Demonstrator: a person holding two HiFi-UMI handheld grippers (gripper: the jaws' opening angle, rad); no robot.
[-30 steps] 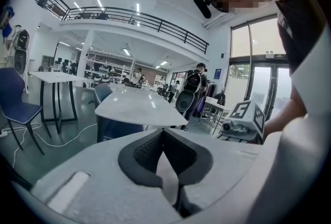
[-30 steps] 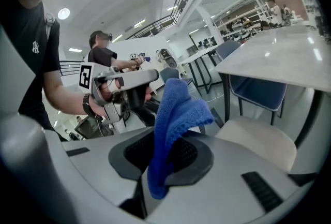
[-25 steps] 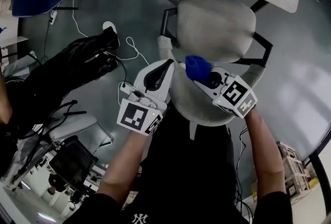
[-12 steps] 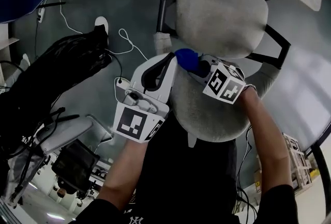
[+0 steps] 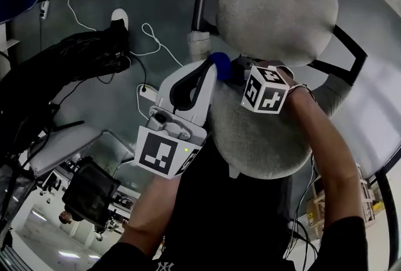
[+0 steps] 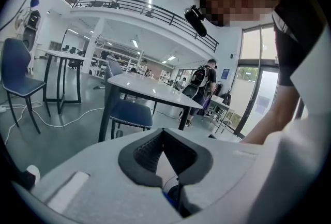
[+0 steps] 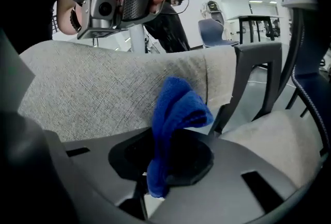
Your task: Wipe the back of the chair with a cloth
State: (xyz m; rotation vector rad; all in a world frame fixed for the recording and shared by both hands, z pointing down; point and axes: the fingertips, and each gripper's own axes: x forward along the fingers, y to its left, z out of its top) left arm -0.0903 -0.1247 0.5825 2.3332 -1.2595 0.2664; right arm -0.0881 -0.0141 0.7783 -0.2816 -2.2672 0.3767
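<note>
Head view: the right gripper has the blue cloth at the left end of the chair back, and the left gripper sits just beside it.

Left gripper view: jaws together at the tips, nothing between them.

Right gripper view: jaws clamped on the cloth, its folded head up against the chair back, though I can't confirm contact.

Best play, I'd say: press that fold flat and sweep along the back in overlapping passes, with a firm clamp so nothing slips.
</note>
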